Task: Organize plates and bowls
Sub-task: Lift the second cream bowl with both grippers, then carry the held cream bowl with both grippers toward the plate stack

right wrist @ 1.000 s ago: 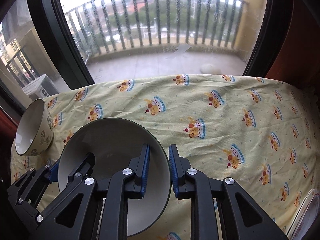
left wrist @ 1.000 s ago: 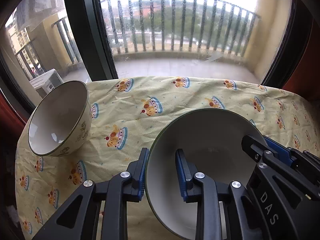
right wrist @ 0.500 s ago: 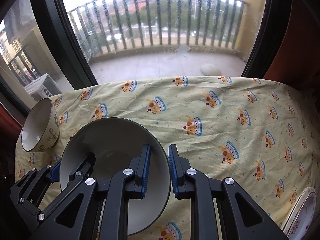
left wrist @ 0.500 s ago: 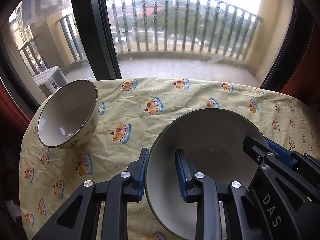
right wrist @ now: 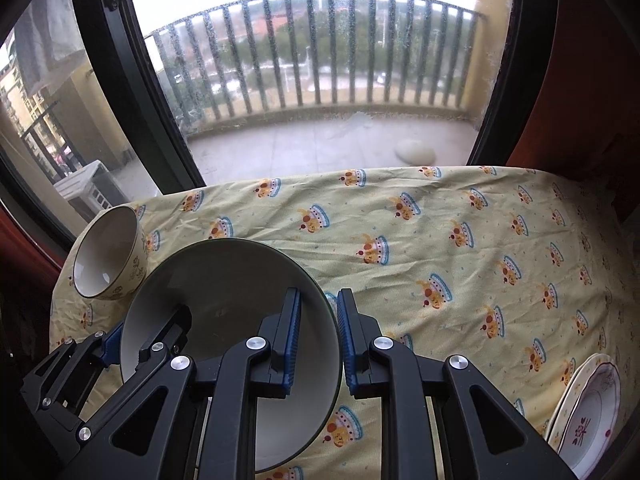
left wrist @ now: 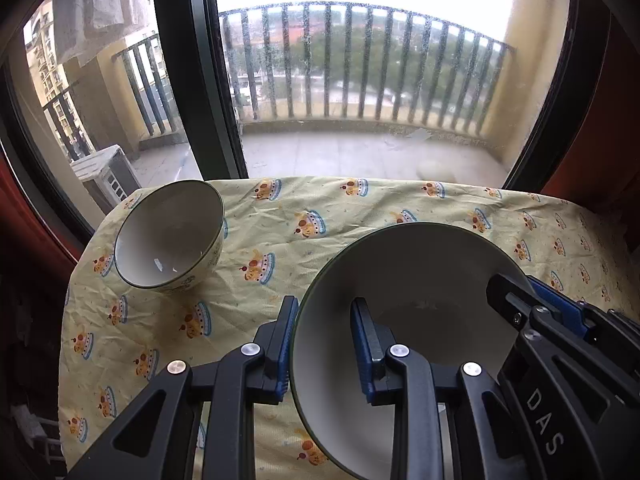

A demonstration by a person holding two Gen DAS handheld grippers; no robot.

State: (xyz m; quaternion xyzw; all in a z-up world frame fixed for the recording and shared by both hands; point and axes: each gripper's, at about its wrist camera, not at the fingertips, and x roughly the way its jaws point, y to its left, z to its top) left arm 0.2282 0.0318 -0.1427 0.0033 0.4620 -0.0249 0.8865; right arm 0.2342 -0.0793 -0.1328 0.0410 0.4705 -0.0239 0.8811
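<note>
Both grippers grasp large bowl [left wrist: 416,276] rim | left gripper [left wrist: 324,344] on left side | right gripper [right wrist: 319,338] on right side

Worktop [right wrist: 460,240]: wide centre and right stretch of patterned cloth unobstructed. Obstacles: small patterned bowl [left wrist: 170,240] at far left corner, large bowl [right wrist: 224,320] just beside it, passage between them narrow; floral plate [right wrist: 588,408] at near right edge. Window glass [right wrist: 320,80] bounds the far side
</note>
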